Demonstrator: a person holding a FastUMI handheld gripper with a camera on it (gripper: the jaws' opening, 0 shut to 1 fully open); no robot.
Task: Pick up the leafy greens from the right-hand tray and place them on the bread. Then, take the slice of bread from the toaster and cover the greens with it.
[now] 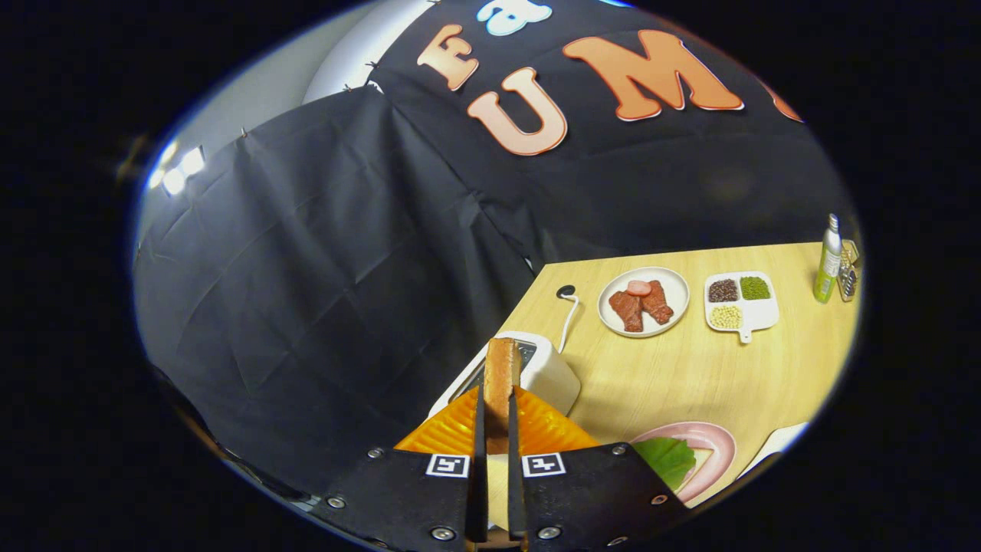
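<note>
My gripper (498,418) is shut on a slice of bread (502,376), held edge-on and upright between the two fingers. The white toaster (540,372) sits on the wooden table just beyond and below the slice; the slice is lifted above its slot. To the right of the fingers, close by, a pink plate (709,448) carries a green leaf (668,458) lying on a pale slice of bread (699,460), partly hidden by the gripper body.
A white plate with pieces of meat (644,303) stands farther back on the table (690,368). A divided white dish with beans and grains (740,301) is to its right, then a green bottle (828,268). The toaster's cord (568,314) runs back to a socket. A white tray's corner (778,443) lies near the pink plate.
</note>
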